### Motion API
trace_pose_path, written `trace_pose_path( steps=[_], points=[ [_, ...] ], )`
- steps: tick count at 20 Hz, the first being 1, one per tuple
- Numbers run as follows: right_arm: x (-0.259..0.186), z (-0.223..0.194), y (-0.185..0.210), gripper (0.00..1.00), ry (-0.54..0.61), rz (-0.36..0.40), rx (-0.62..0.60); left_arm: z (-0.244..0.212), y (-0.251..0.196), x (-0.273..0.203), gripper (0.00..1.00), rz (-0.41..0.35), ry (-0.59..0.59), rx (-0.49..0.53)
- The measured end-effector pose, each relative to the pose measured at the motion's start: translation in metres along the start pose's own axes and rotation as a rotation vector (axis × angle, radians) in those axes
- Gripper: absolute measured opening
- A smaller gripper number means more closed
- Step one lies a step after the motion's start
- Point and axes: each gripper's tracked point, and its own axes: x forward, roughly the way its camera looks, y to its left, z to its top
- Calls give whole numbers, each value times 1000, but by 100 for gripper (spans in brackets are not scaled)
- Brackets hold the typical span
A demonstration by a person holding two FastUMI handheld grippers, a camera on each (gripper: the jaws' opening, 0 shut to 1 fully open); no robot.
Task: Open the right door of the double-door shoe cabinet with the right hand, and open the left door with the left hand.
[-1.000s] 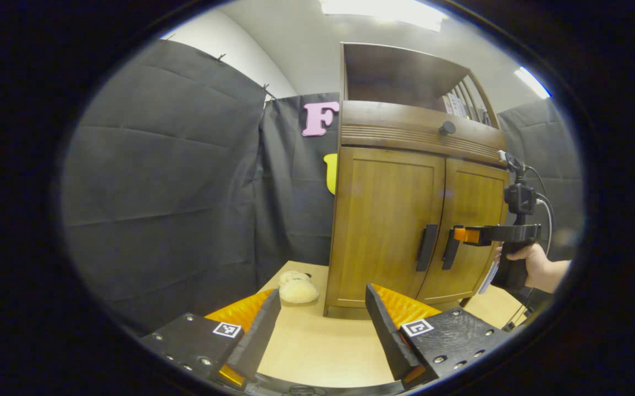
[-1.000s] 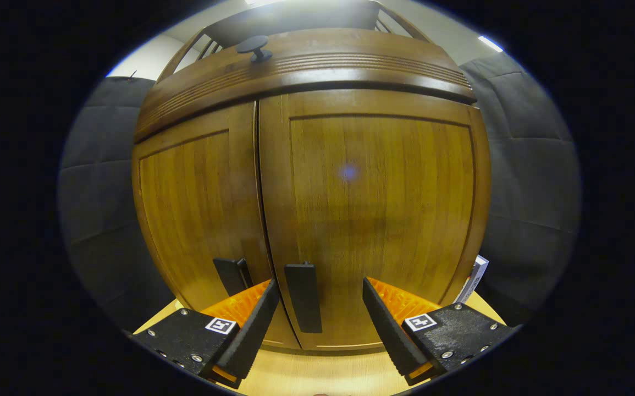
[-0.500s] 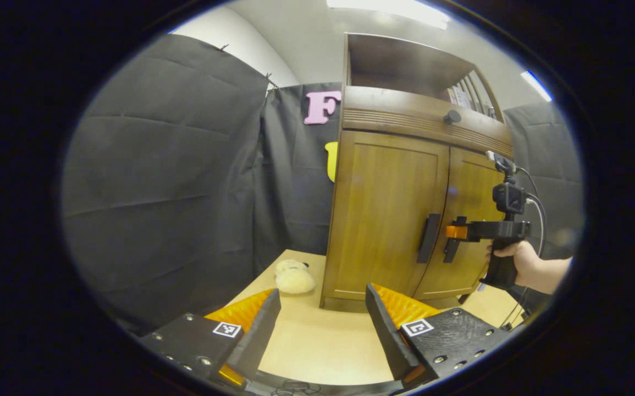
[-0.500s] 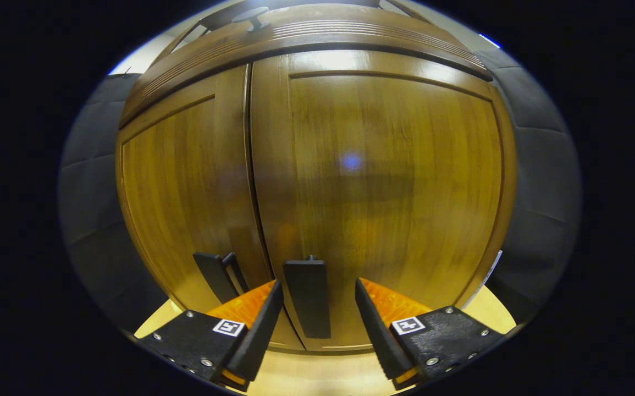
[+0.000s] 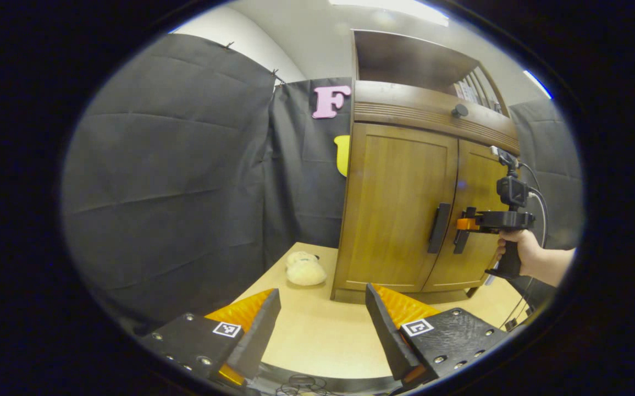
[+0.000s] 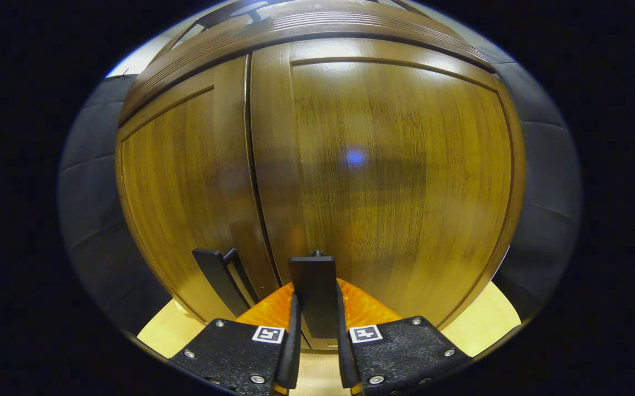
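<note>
My left gripper (image 5: 322, 330) is released, its fingers spread wide over the table (image 5: 317, 341) near the front edge, well apart from the shoe cabinet (image 5: 405, 209). The cabinet stands toward the table's back edge, with a fluffy slipper (image 5: 305, 270) just beside its left front corner. Both doors are closed. The left door (image 5: 399, 203) carries a dark vertical left handle (image 5: 439, 227) next to the centre seam; nothing touches it.

My right gripper (image 6: 315, 352) is clenched on the right handle (image 6: 314, 291) of the right door (image 6: 394, 181); both fingers press its sides. In the left gripper view, that right gripper (image 5: 463, 224) is held by my hand (image 5: 518, 250) at handle height.

Step in hand, by my judgement: grasp made, right door not yet pulled. The next move calls for drawing the handle outward along the hinge arc, then bringing the left gripper to the left handle.

Writing: I can read no brand or label on the cabinet.
</note>
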Motion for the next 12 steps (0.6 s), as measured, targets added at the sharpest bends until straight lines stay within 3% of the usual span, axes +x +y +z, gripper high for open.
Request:
trace_pose_path(
  steps=[12],
  points=[
    [-8,6,-3,29,-3,61,-5,14,-12,-7,89,-75,-30,30]
  ],
)
